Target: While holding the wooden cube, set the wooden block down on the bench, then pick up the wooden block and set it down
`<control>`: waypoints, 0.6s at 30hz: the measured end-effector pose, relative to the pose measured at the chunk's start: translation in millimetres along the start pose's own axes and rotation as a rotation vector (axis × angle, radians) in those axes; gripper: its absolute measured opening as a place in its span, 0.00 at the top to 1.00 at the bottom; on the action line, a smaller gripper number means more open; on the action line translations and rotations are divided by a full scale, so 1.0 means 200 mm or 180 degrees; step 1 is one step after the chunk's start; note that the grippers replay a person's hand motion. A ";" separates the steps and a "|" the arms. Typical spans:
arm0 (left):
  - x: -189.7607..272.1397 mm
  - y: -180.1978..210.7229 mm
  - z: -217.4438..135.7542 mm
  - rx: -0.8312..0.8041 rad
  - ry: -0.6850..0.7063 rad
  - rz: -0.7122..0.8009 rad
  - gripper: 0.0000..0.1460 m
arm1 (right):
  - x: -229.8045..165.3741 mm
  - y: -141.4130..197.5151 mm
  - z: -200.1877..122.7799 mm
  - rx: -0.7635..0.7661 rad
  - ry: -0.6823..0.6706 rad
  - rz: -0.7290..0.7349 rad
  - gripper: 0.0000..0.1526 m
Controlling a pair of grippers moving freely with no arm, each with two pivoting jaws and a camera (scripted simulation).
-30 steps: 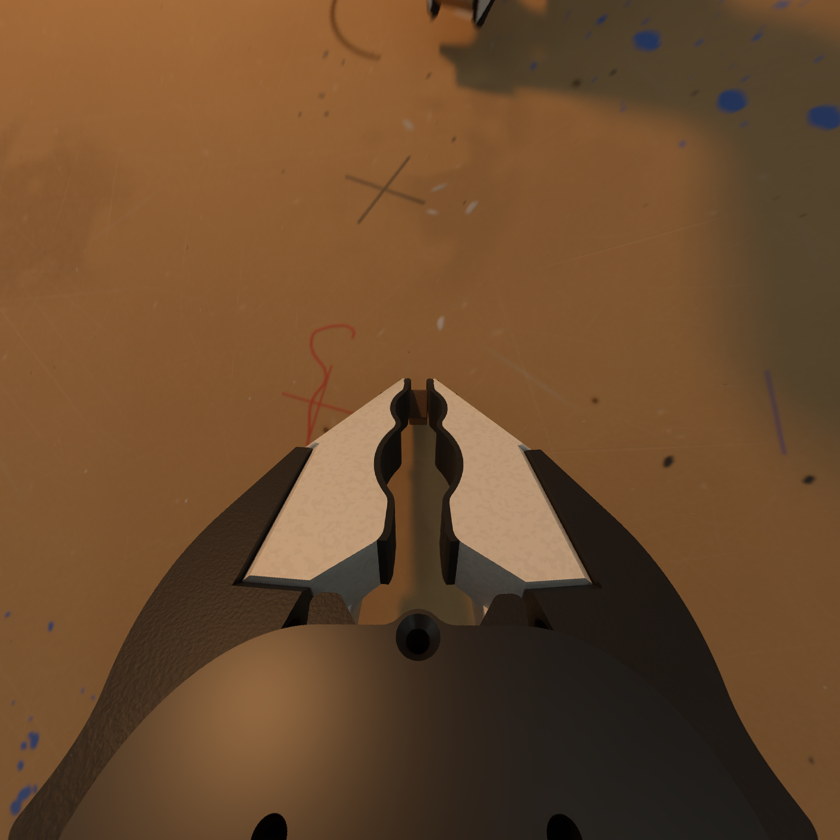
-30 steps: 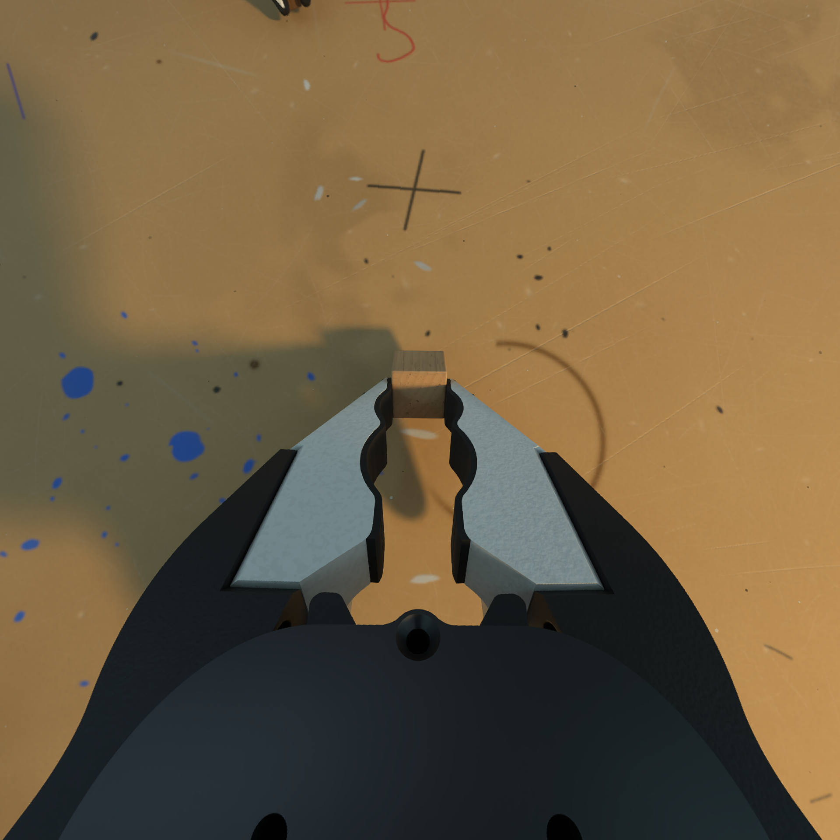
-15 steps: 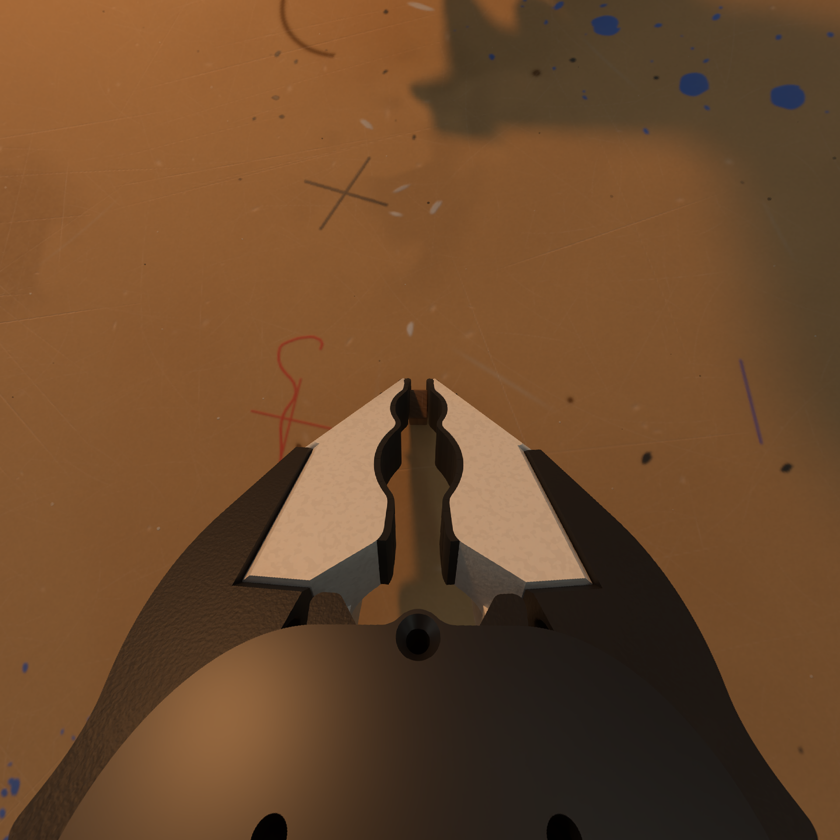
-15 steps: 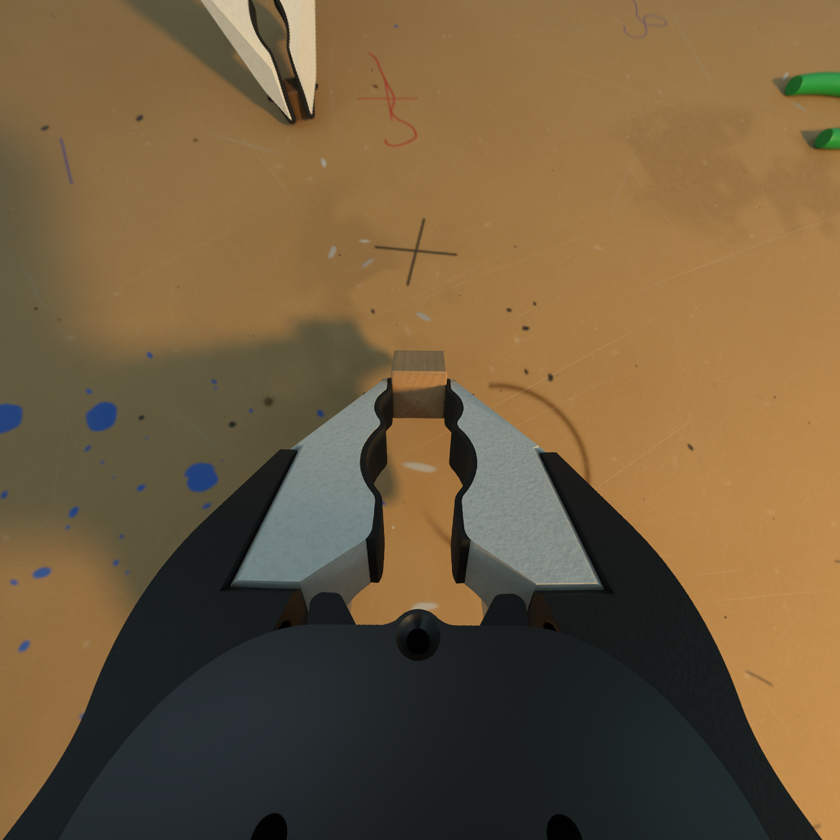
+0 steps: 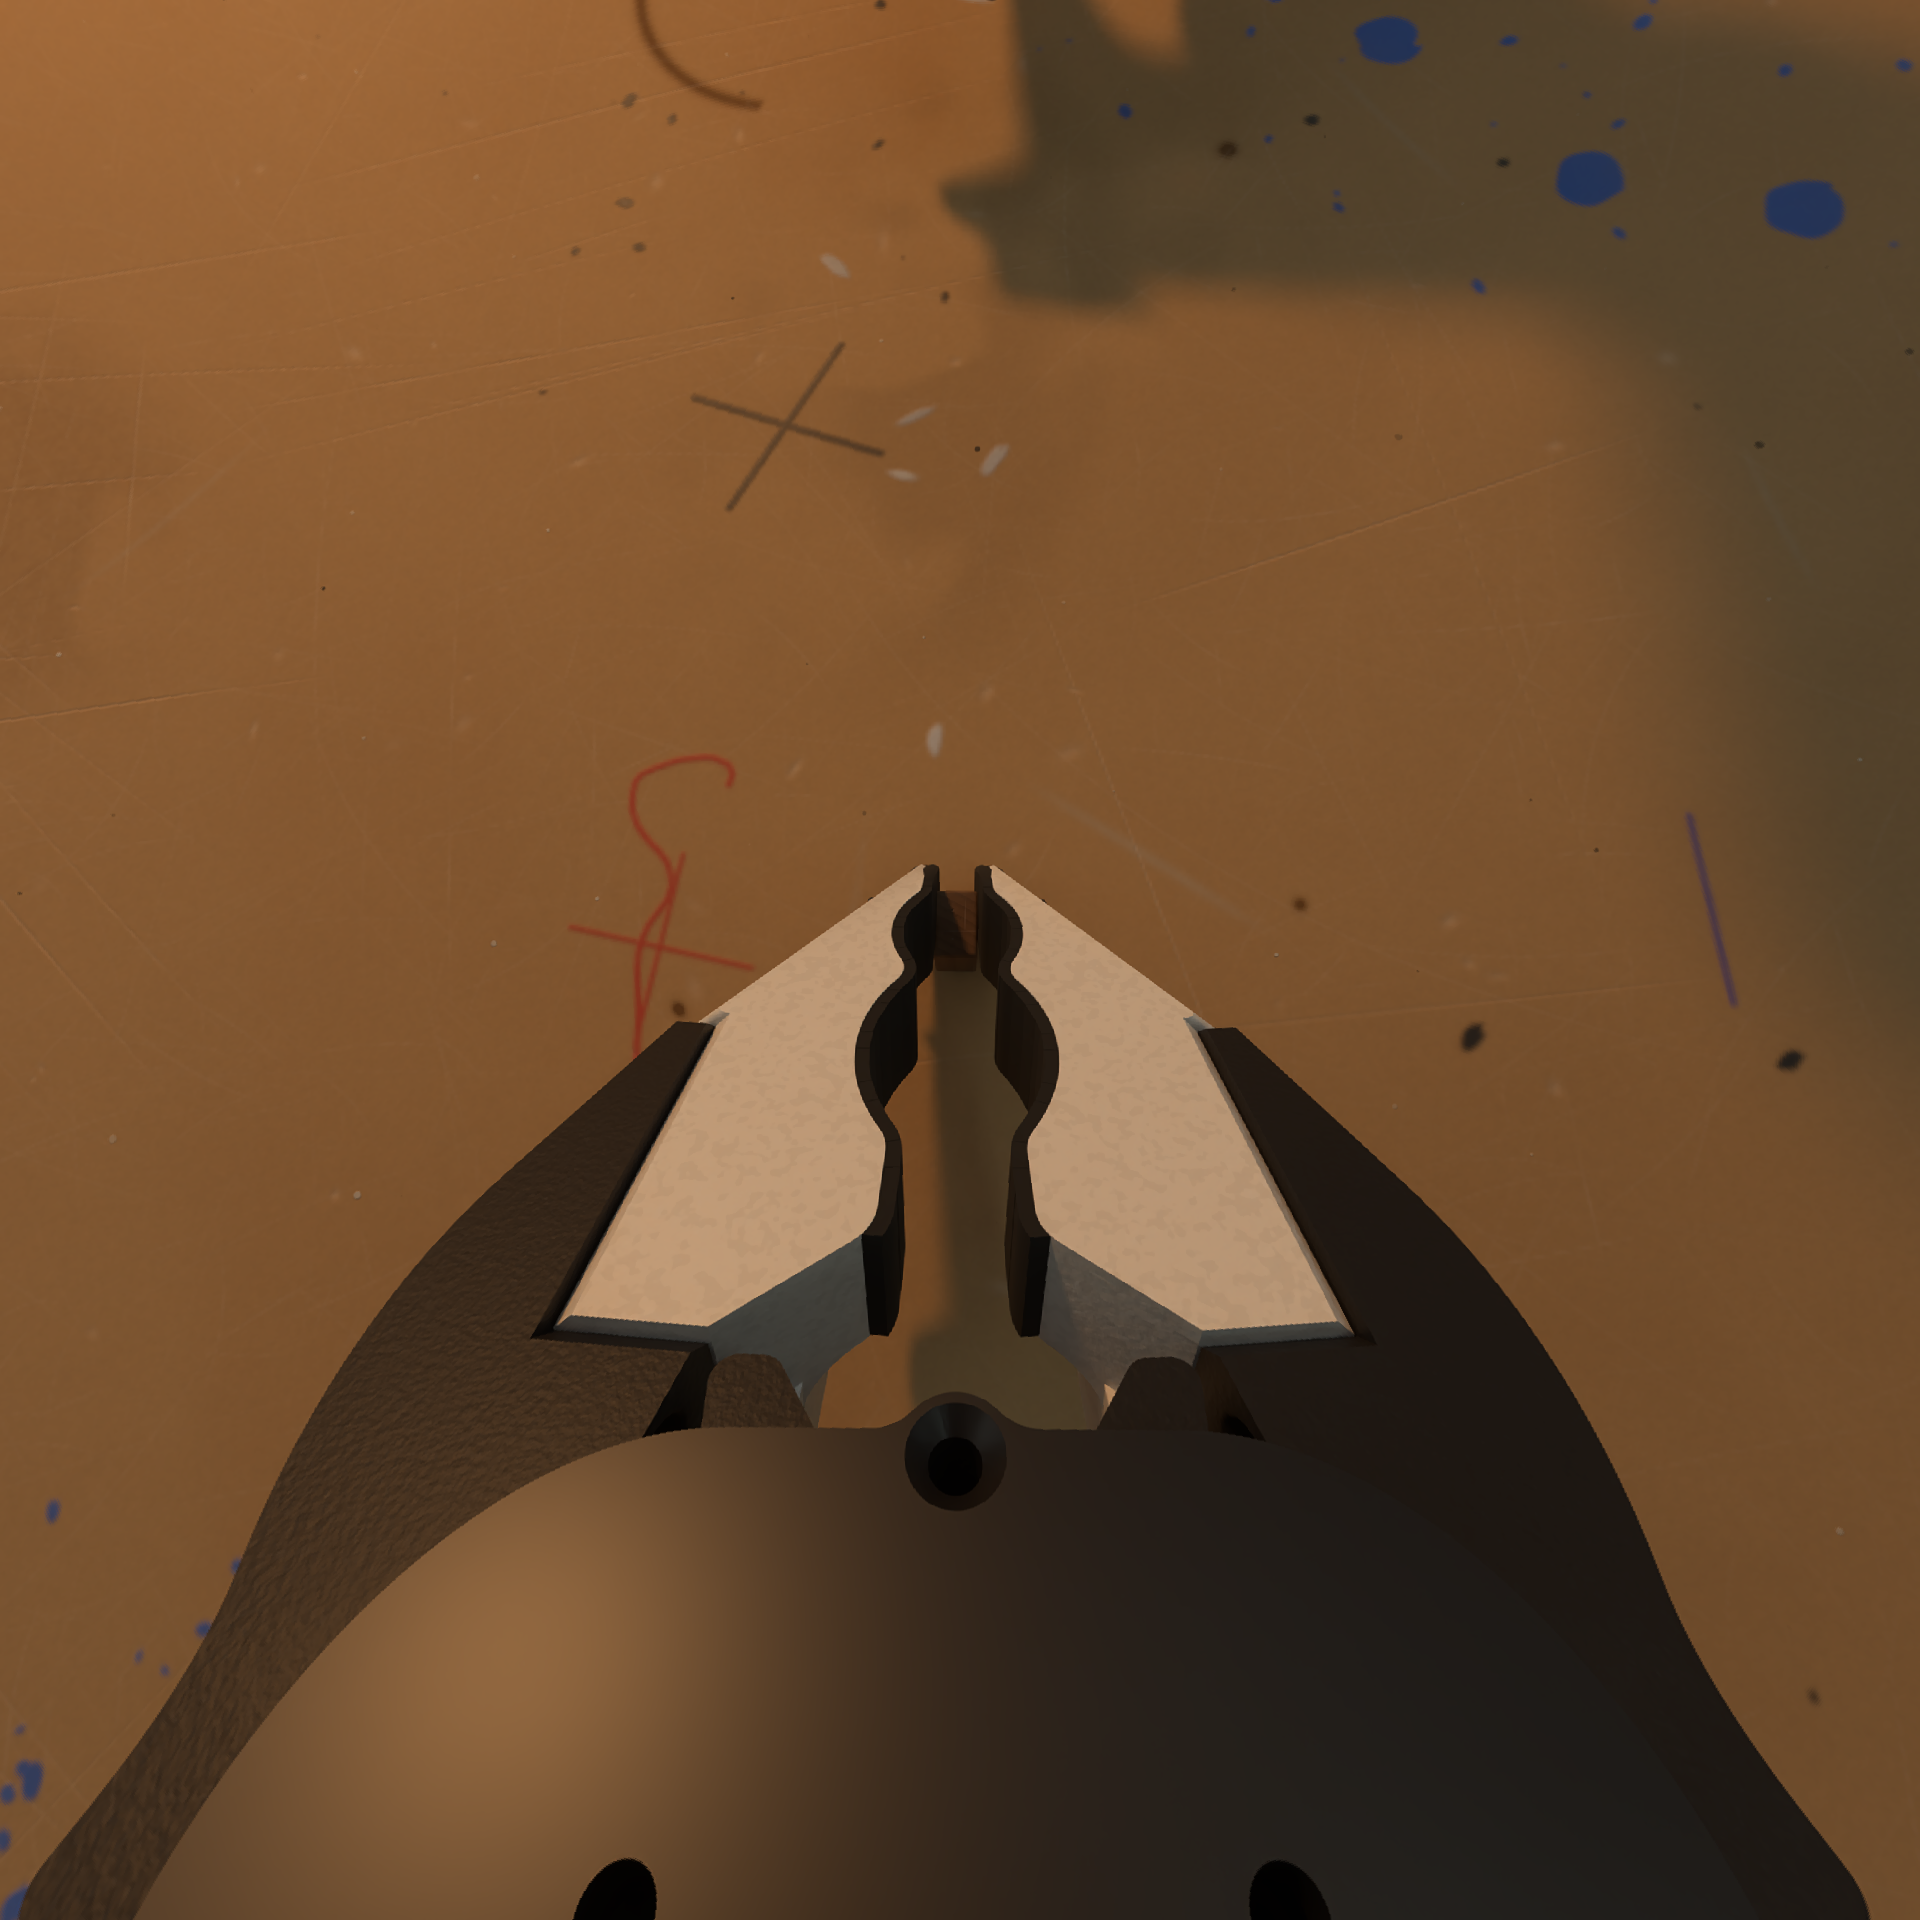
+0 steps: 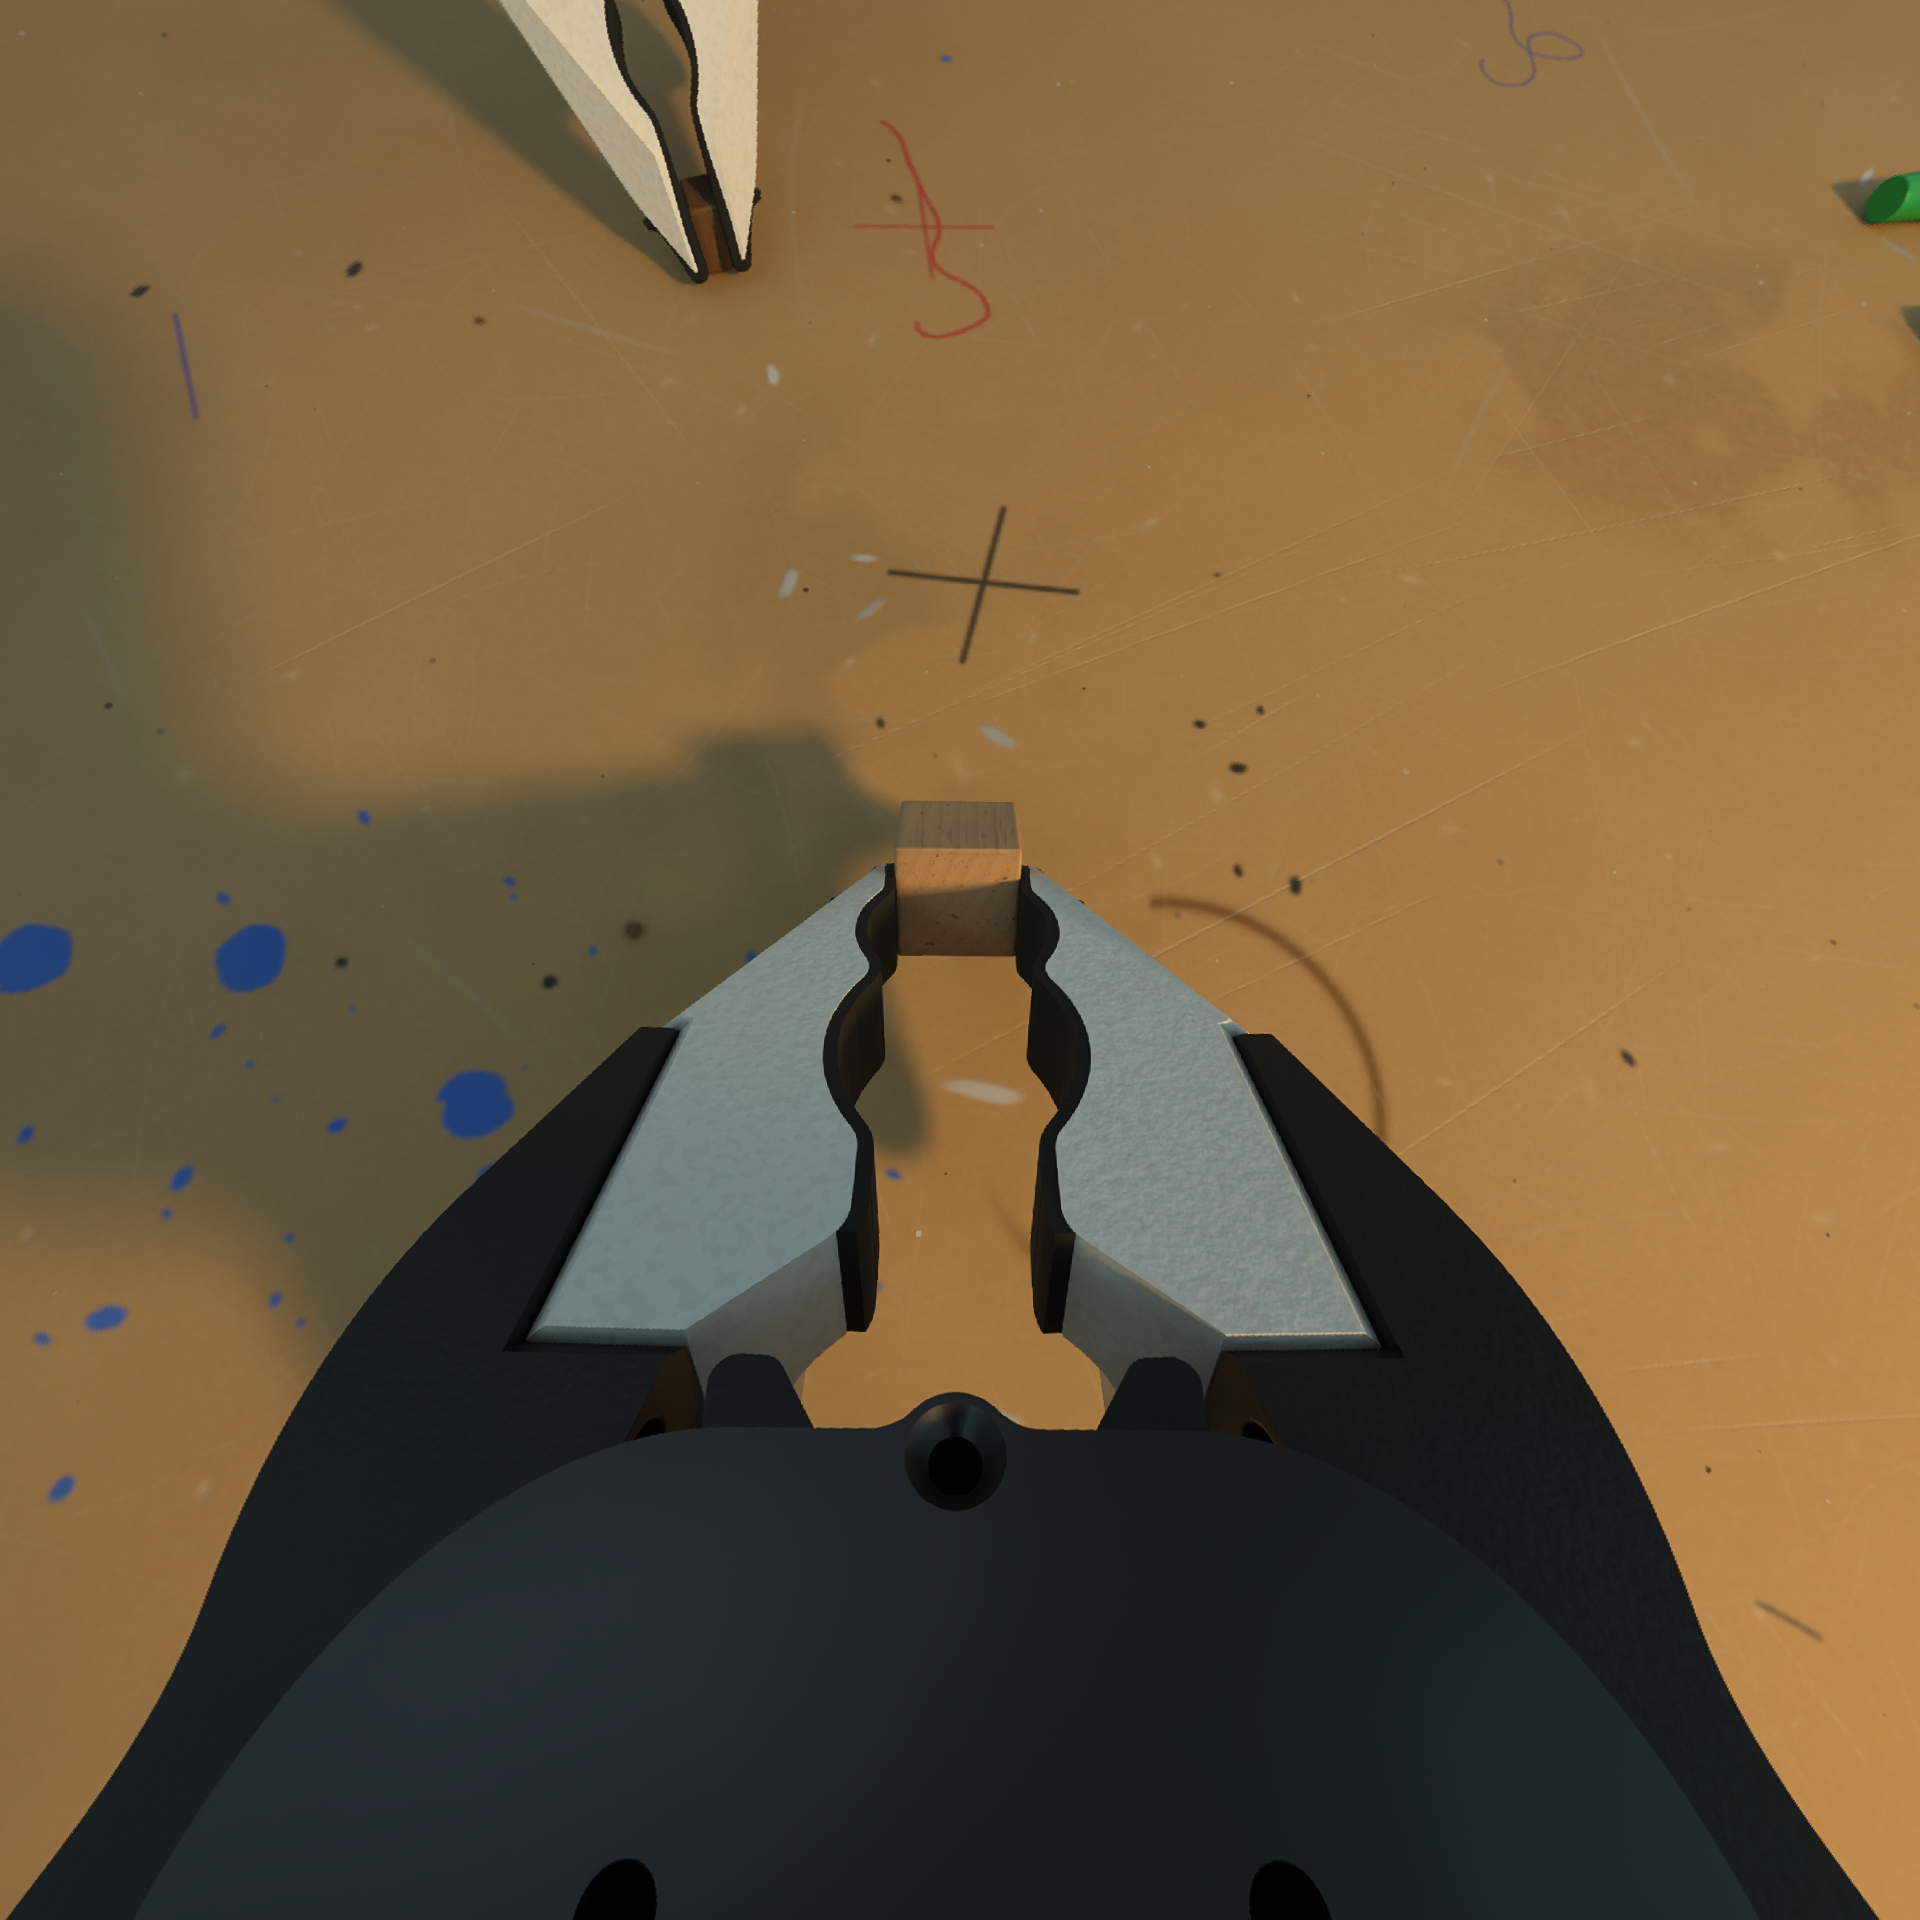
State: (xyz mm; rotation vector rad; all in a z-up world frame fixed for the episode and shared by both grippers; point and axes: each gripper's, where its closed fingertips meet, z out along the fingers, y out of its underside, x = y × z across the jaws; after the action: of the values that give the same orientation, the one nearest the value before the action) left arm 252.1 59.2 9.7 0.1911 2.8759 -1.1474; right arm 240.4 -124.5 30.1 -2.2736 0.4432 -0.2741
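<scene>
My right gripper [image 6: 956,883] is shut on a pale wooden cube [image 6: 956,842], which it holds at its fingertips above the bench [image 6: 1455,727]. My left gripper [image 5: 956,883] is shut on a narrow, darker wooden block [image 5: 956,940], of which only a thin strip shows between its tips. In the right wrist view the left gripper [image 6: 712,260] points down at the far left with the block [image 6: 703,223] in its tips, low over the bench beside a red scribble [image 6: 935,239].
The bench bears a black cross mark [image 6: 982,582], blue paint spots [image 6: 249,956] and a dark arc [image 6: 1340,987]. A green object [image 6: 1896,197] lies at the far right edge. Broad shadows lie over the left of the bench.
The right gripper has drawn back from the bench with the cube, so the left gripper has come into its view. The left gripper shifted slightly to the right, then held still.
</scene>
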 end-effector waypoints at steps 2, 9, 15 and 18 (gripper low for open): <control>0.00 0.00 0.00 -0.0004 0.0004 -0.0006 0.96 | 0.00 0.00 0.00 -0.0001 -0.0007 -0.0002 0.86; 0.00 0.00 0.00 0.0002 0.0014 -0.0024 0.96 | -0.01 -0.01 0.01 0.0025 -0.0020 -0.0010 0.86; 0.00 0.00 0.00 0.0007 -0.0001 -0.0018 0.96 | 0.00 -0.01 0.00 0.0084 -0.0027 0.0015 0.86; 0.00 0.00 0.00 0.0002 -0.0017 -0.0015 0.96 | 0.00 -0.02 0.00 0.0114 -0.0032 0.0031 0.86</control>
State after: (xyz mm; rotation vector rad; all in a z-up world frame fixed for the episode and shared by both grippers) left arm 253.0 59.6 9.8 0.1810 2.8730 -1.1479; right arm 241.2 -122.5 32.9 -2.2365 0.4406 -0.2635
